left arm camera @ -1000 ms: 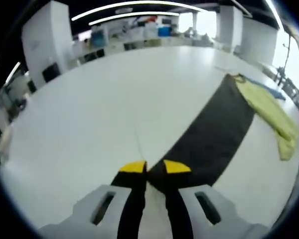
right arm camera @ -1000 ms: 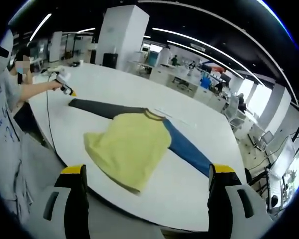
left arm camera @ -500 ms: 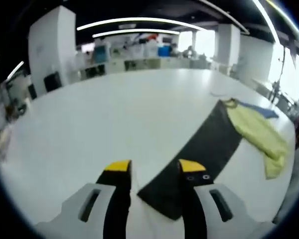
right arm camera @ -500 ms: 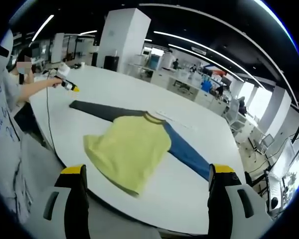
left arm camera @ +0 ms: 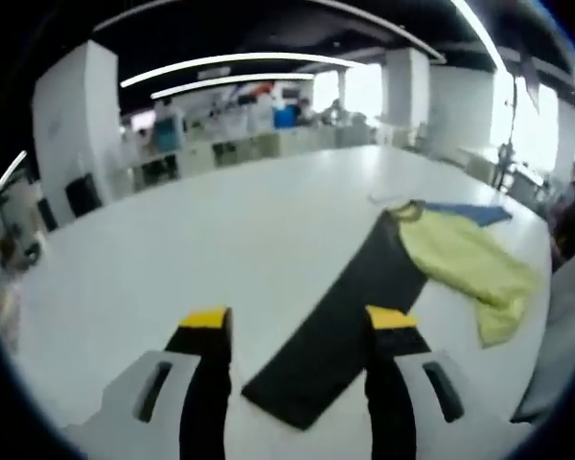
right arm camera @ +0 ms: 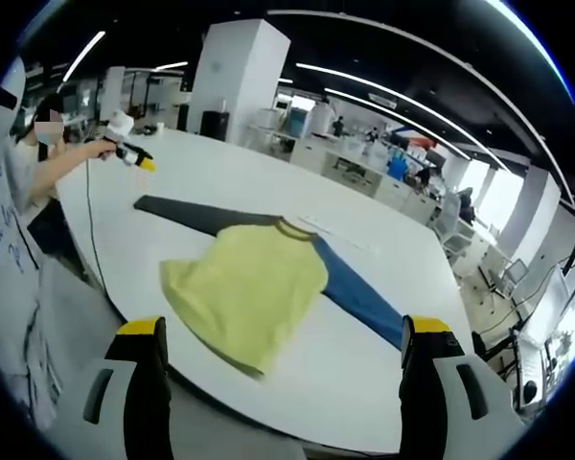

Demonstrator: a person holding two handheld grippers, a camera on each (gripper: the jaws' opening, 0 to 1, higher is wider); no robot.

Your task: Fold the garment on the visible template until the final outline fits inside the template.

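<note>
Folding next: you pinch the black sleeve cuff, then carry it over the yellow body.
Left gripper: jaws wide, empty, above the cuff.
Right gripper: wide, empty.

Yellow garment with dark and blue sleeves, spread flat.

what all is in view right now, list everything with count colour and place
garment: 1, yellow body, black sleeve and blue sleeve spread out, flat on the table
table: 1, white, under the garment
cable: 1, thin, dark, hanging from the left gripper over the table edge
left gripper: 1, yellow-tipped, open, above the black sleeve's end
right gripper: 1, yellow-tipped, open, off the table's near edge
person's hand: 1, holding the left gripper
</note>
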